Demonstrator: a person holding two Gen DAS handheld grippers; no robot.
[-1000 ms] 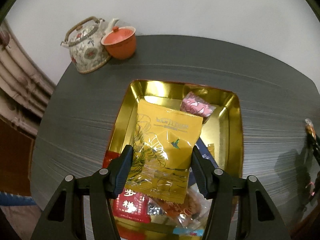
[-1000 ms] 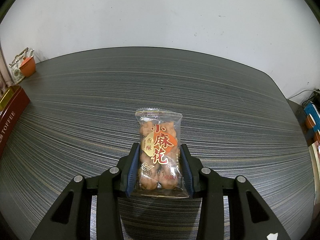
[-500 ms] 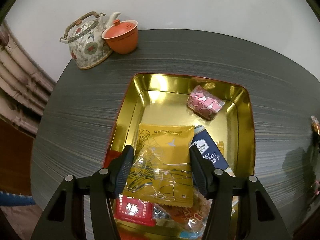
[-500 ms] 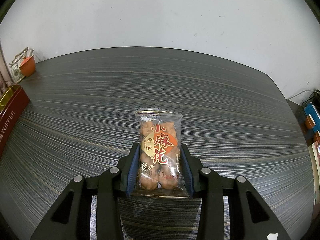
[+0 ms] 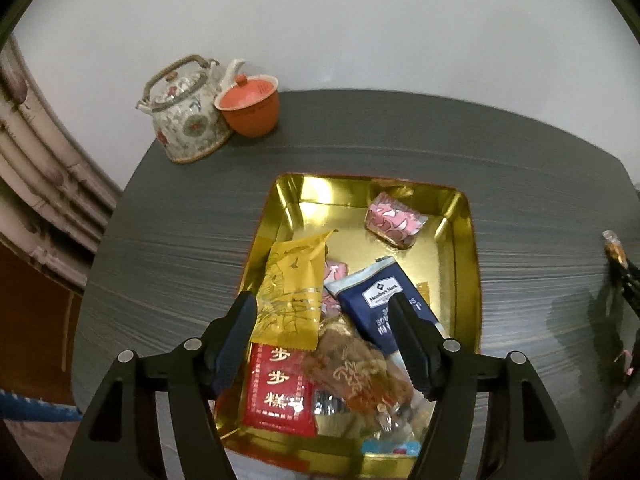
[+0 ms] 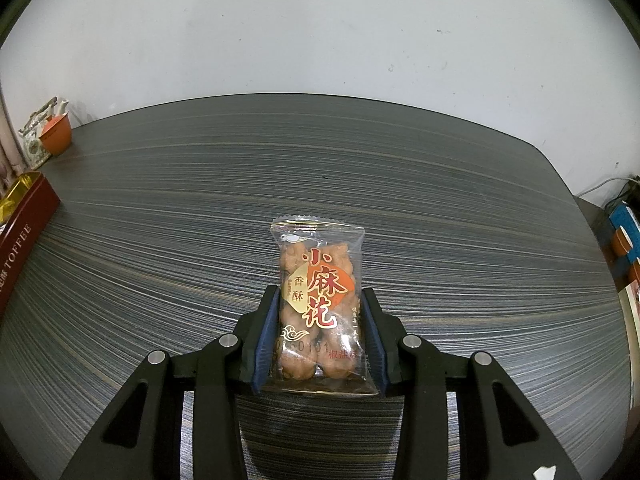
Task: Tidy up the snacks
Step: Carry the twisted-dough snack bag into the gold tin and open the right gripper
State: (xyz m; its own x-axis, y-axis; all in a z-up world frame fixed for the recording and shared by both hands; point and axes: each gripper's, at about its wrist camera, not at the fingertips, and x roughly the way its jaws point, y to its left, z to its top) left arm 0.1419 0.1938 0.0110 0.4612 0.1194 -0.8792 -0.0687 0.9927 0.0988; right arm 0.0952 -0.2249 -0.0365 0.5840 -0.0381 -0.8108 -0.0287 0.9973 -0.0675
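While my left gripper (image 5: 322, 322), jaws just opened and empty, hangs over the gold rectangular tin (image 5: 466, 240), the yellow foil packet (image 5: 292, 300) leans inside its left wall and could slide. My right gripper (image 6: 318, 338) clamps the clear twist-biscuit packet (image 6: 318, 292).

"Member's Mark" was printed on the blue packet (image 5: 384, 300) in the gold tin (image 5: 472, 264), "步步糕" on the red packet (image 5: 280, 392), "小麻花" and "香酥" on the clear snack bag (image 6: 318, 300), and "TOFFEE" on the tin's red side (image 6: 18, 248).
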